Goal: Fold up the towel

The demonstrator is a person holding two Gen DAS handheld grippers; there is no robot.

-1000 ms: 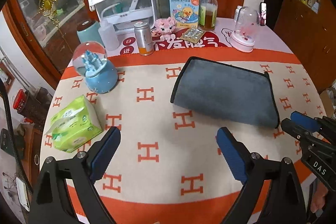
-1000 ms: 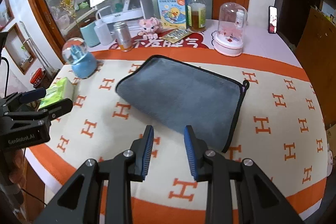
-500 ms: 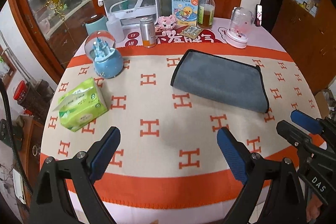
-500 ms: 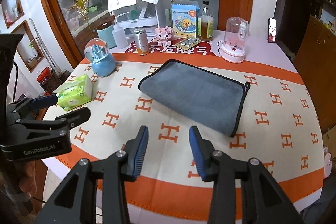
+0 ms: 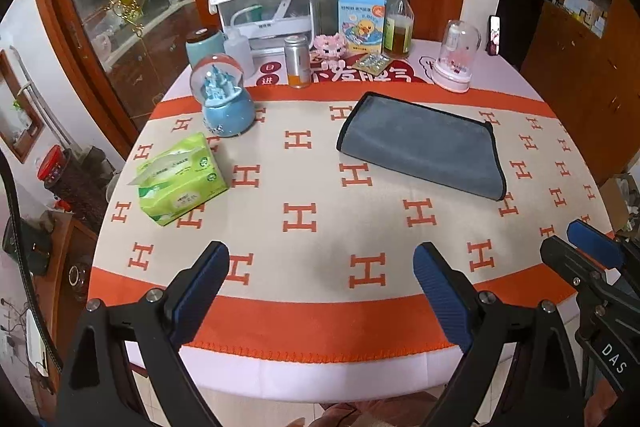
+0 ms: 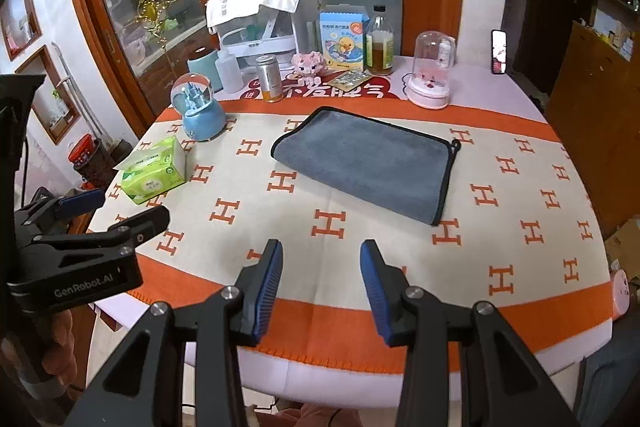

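A grey towel (image 5: 420,149) lies folded flat on the desk (image 5: 320,227), well ahead of both tongs, suggesting folding is done. The left tongs (image 5: 322,283) gape wide and empty; the right tongs (image 6: 321,281) hang narrower, also empty, over the desk's near edge.

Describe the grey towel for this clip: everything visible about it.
The towel is grey, plush-looking, with black piping along its edges and a small black hang loop at its far right corner. It lies folded into a flat rectangle, the rounded fold on its left end, set at a slant on the H-patterned tablecloth near the table's middle. Only the cloth touches it. The left gripper and right gripper are both open, near the table's front edge, well clear of it.
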